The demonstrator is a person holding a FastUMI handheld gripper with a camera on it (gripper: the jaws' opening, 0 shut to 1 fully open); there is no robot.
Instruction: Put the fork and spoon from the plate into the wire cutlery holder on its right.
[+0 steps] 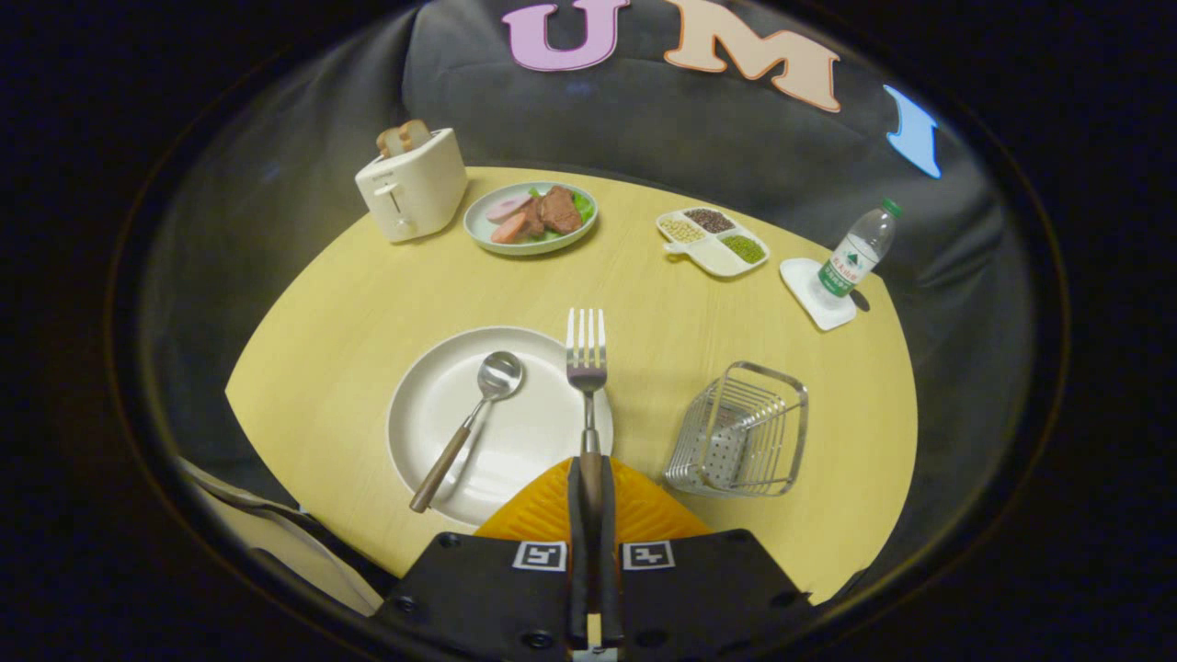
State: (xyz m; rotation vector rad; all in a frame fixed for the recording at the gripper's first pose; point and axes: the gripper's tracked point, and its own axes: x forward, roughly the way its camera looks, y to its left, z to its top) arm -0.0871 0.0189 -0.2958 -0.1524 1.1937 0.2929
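The gripper (589, 492) has a black, angular body at its near end. The body's top face carries two square black-and-white coded markers, one to the left of the centre slot and one to the right. Round screw heads or holes sit near the body's corners, two on the left side and several along the near edge. Its two narrow fingers run forward side by side from the slot, closed together.
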